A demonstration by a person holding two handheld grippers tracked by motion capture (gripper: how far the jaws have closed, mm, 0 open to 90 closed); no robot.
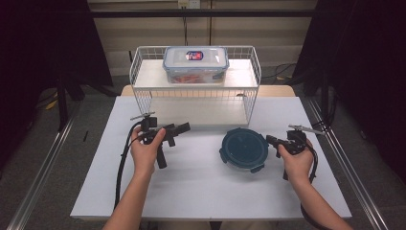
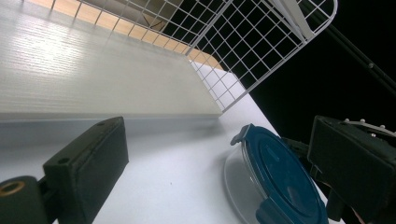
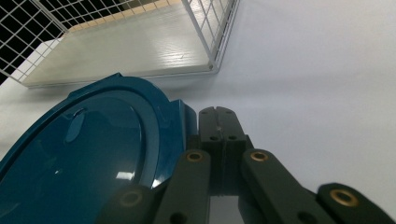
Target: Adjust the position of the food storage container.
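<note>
The left gripper [image 1: 184, 127] hovers over the surface [image 1: 201, 191] at centre left, aimed right; the left gripper view shows its jaws spread wide and holding nothing. Just beyond it, at the far middle of the surface, stands a white wire rack [image 1: 196, 86] with two pale shelves. A clear rectangular box [image 1: 195, 63] with a clip-on lid sits on the upper shelf; red contents show through its wall.

Right of centre, near the rack's right front corner, lies the round container [image 1: 243, 149], a clear bowl under a dark blue lid [image 2: 280, 177] with latch tabs at its edge. The right gripper [image 1: 270, 139] sits just beside its right rim, aimed left. In the right gripper view its jaws are pressed together with nothing between them, their tip close against a lid tab [image 3: 184, 116].

Judgement: the step in hand is the approach to the round container, which neither gripper holds. The next move calls for the right gripper to open and take the rim or a tab, while the left gripper closes in from the left to steady it.

The surface is a white rectangular top, otherwise bare. Around it the room is dim: grey floor, dark curtains at both sides, metal rails along the floor, cables at the far wall.
</note>
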